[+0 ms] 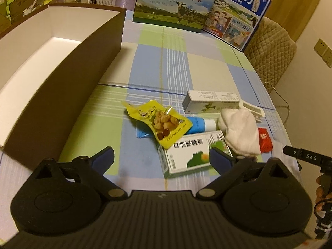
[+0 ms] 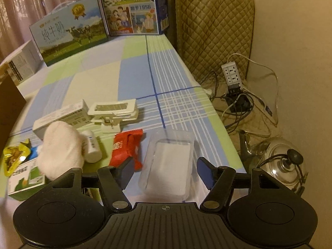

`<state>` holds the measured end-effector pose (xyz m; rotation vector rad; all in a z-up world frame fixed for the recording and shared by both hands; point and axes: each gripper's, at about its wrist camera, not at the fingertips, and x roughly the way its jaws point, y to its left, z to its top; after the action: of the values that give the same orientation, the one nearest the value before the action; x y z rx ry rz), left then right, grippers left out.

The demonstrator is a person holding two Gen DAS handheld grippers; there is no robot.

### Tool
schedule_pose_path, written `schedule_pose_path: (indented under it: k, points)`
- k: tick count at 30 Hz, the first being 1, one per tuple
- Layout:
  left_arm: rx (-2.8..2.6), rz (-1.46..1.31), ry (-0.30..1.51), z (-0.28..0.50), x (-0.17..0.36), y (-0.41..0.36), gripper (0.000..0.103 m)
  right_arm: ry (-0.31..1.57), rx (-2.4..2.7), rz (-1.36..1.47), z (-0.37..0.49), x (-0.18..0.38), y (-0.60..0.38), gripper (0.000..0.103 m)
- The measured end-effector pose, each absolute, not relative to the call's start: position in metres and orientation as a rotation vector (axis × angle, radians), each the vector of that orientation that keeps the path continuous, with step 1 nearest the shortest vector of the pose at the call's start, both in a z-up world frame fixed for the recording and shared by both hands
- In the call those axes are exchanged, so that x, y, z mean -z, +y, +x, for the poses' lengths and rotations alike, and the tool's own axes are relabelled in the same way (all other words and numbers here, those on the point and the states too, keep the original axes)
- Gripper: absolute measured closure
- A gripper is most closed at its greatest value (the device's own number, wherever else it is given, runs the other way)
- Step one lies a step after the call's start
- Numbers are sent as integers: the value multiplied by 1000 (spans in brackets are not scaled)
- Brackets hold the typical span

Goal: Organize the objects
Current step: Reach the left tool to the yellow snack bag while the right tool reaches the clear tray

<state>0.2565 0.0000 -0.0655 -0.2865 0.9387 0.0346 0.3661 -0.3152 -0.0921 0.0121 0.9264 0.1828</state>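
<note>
Checked tablecloth (image 1: 207, 66), clutter near front edge, big open box (image 1: 62, 47) at my left. Reach step. My left gripper (image 1: 161, 157) spread wide over green carton (image 1: 186, 155), holding nothing. My right gripper (image 2: 164, 170) half-spread astride clear plastic case (image 2: 168, 166), pads not touching. Next: lower, pinch, carry to box.

Home — checked tablecloth (image 1: 166, 66), kettle (image 2: 286, 166).

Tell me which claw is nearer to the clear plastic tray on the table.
Right. The right claw hangs just over the clear plastic tray, which lies between its open fingers. The left claw is over the green and white box, across the pile; that view does not show the tray.
</note>
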Motion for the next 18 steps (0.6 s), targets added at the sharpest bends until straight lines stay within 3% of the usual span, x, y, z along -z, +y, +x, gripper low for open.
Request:
schedule_pose_path:
  k: [18]
  points:
    - [-142,-618,1016,329,113,28,16,997,-222,26,399,114,-324,40]
